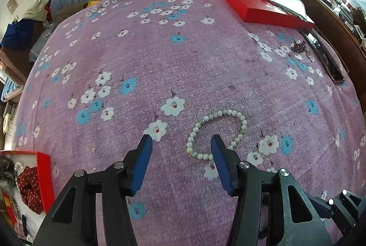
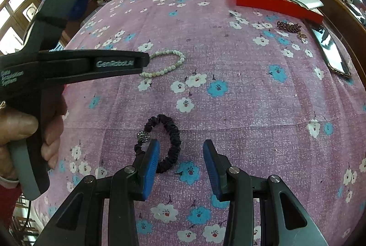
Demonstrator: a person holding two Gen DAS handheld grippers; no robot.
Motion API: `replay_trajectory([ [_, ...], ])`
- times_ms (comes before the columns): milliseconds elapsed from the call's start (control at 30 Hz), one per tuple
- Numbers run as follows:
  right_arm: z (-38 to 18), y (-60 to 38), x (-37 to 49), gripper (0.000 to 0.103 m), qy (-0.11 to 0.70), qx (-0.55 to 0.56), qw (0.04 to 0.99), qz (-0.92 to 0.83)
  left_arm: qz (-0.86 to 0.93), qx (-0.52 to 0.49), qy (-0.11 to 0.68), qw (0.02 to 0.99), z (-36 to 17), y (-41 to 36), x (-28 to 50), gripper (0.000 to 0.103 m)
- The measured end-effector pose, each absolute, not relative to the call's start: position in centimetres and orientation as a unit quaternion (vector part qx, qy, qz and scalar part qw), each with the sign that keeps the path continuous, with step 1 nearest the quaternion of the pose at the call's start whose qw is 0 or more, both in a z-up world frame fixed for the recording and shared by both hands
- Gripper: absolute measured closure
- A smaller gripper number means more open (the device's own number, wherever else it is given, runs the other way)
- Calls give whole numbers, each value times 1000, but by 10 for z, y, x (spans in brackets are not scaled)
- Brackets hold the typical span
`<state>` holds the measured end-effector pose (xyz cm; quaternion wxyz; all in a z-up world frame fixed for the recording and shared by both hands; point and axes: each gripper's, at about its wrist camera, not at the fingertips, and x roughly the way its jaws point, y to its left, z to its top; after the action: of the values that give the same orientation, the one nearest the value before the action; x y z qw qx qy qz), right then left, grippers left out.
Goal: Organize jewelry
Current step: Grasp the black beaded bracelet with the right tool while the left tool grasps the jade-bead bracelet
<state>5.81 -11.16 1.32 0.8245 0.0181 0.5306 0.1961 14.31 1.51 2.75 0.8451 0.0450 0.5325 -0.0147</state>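
Pickup step: the left gripper (image 1: 181,143), jaws wide, hovers at the pearl bracelet (image 1: 217,134) at lower centre. The right gripper (image 2: 181,148), also wide, nears the black scrunchie (image 2: 170,143); each must centre before closing.

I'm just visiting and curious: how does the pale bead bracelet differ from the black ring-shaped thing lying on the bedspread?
The pearl bracelet is a string of pale, round, glossy beads; the black scrunchie is dark gathered fabric with one sparkly ball on it. The pearl bracelet lies in front of the left gripper, the black scrunchie in front of the right gripper. Both are loops lying flat on the purple floral bedspread, ungrasped.
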Motion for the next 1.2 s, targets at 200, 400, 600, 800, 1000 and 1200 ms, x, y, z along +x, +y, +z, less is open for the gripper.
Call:
replay_trajectory([
  [200, 8, -106, 63, 60, 531, 9, 825, 192, -21, 32, 543, 839, 17, 17, 155, 51],
  [400, 6, -103, 66, 60, 527, 1, 829, 188, -27, 27, 544, 838, 12, 16, 163, 51],
  [600, 5, -98, 65, 60, 518, -16, 836, 182, -33, 31, 537, 842, 12, 13, 166, 51],
  [800, 3, -92, 58, 60, 504, -44, 845, 175, -37, 32, 533, 845, 11, 11, 167, 51],
  [1000, 2, -88, 52, 61, 491, -63, 853, 169, -40, 32, 527, 848, 10, 10, 167, 51],
  [1200, 2, -87, 48, 74, 480, -69, 860, 160, -41, 32, 525, 850, 10, 8, 167, 51],
])
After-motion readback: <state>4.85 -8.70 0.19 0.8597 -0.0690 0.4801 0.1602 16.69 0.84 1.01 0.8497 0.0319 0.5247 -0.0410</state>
